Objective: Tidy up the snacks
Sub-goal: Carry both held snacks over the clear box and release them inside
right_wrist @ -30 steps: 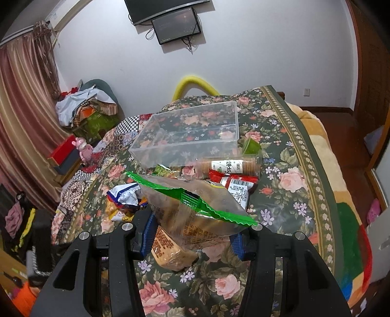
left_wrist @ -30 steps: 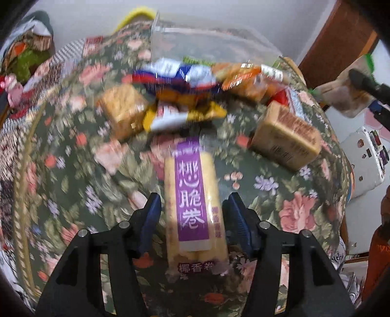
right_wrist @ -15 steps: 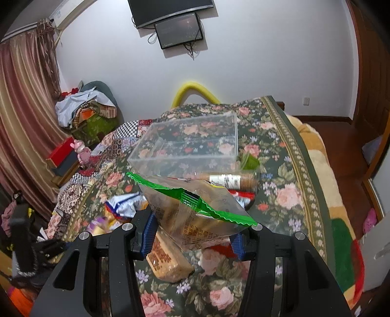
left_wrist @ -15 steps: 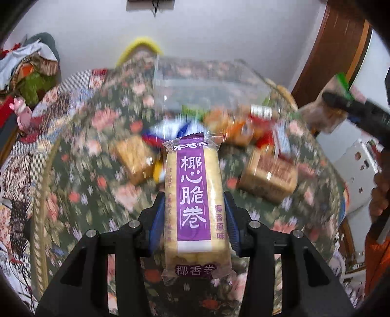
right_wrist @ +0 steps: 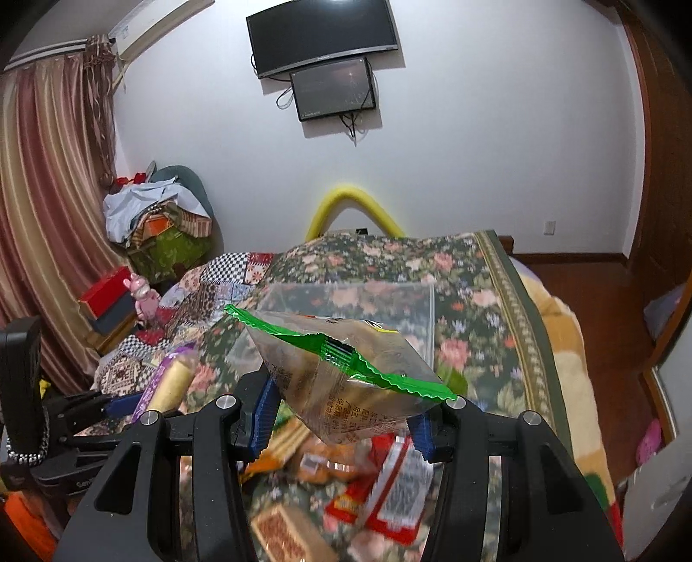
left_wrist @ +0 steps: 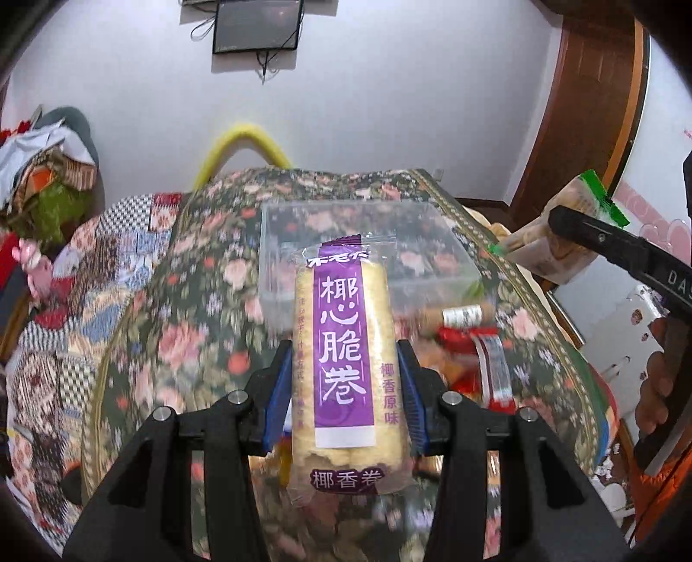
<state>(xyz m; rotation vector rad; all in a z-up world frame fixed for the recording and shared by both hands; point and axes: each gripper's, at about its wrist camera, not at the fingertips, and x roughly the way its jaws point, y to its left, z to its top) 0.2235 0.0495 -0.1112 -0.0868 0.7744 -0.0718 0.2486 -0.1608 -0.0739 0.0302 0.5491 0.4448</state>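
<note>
Left gripper [left_wrist: 344,389]: blue pads clamped on both long sides of a purple-labelled pack of yellow wafer rolls [left_wrist: 346,359], held lengthwise, lifted clear of the bed, far end pointing at the clear plastic box [left_wrist: 367,242].

Right gripper [right_wrist: 341,415]: jaws closed on a clear snack bag with green zigzag edge [right_wrist: 346,372], also held above the bed. From the left camera this bag [left_wrist: 558,233] shows at the right, beyond the box's right wall, gripped by black fingers with a person's hand [left_wrist: 661,380] on the handle.

Clear plastic box: open-topped, no snacks visible inside, standing on the floral bedspread [left_wrist: 194,302] toward the far end of the bed, the floral pattern showing through its walls.

Loose snacks, near side of the box, on the bedspread: a tube of round biscuits with a white label [left_wrist: 458,313]; red-and-white packets [right_wrist: 389,484]; a tan patterned pack [right_wrist: 281,531] nearest; others blurred, not identifiable.

Surroundings: yellow foam arch [right_wrist: 354,203] behind the bed; two dark screens on the white wall [right_wrist: 324,39]; striped curtain [right_wrist: 47,194] at left; pile of clothes [right_wrist: 155,216] and a pink toy rabbit [right_wrist: 145,296] by the curtain; wooden door frame [left_wrist: 605,108] at right.
</note>
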